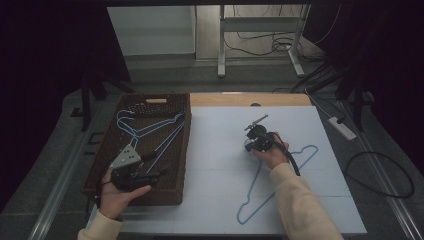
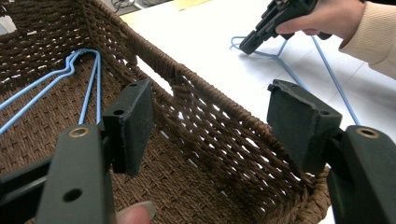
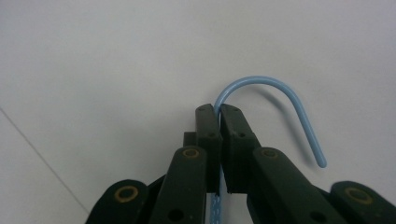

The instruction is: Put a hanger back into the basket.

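Note:
A blue wire hanger [image 1: 250, 192] lies flat on the white table top [image 1: 215, 150]. My right gripper [image 1: 250, 145] is shut on its neck, just below the hook. In the right gripper view the jaws [image 3: 218, 112] pinch the wire, and the hook [image 3: 280, 86] curves out beyond them. The left gripper view shows that gripper [image 2: 247, 45] tip-down on the hanger [image 2: 336, 88]. My left gripper [image 1: 156, 165] hovers open over the near part of the brown wicker basket [image 1: 187, 150], nothing between its pads [image 2: 135, 112]. More blue hangers [image 1: 150, 131] lie inside the basket.
The basket's woven wall [image 2: 210, 121] runs between my left jaws. Blue hangers [image 2: 88, 79] rest on its floor. Past the white sheet a wooden strip [image 1: 280, 99] shows. A power strip [image 1: 342, 127] and cables lie on the floor to the right.

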`<act>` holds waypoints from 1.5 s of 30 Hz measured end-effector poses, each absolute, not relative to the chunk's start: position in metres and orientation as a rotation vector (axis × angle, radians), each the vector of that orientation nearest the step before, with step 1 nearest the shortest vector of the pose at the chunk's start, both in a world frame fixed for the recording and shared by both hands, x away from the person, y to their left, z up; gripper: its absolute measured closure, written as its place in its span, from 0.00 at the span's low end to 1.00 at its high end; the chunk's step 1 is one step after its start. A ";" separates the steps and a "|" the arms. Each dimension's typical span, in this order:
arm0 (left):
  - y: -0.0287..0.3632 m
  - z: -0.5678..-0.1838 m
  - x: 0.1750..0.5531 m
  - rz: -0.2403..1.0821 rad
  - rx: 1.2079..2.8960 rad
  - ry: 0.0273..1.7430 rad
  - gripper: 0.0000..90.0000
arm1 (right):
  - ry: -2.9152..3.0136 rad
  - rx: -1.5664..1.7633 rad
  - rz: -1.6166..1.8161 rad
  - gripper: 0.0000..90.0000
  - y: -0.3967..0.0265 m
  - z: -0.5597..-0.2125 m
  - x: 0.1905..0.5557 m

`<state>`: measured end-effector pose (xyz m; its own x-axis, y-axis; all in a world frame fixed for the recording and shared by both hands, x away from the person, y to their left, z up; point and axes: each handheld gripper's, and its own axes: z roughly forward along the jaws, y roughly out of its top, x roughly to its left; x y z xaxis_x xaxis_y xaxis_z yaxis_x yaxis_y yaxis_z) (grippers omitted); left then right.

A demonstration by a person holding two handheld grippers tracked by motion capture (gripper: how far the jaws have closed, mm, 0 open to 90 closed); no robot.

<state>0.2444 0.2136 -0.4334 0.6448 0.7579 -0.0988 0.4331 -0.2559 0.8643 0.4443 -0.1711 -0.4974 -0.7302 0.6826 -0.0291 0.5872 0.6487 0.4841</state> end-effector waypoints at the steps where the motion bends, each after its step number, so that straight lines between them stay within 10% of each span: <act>1: 0.213 -0.433 0.244 0.421 1.894 0.941 0.36 | 2.650 1.038 0.691 0.97 -0.172 -0.495 0.442; 45: 0.139 -0.441 0.244 0.282 1.980 0.859 0.35 | 2.501 0.954 0.976 0.98 -0.192 -0.448 0.397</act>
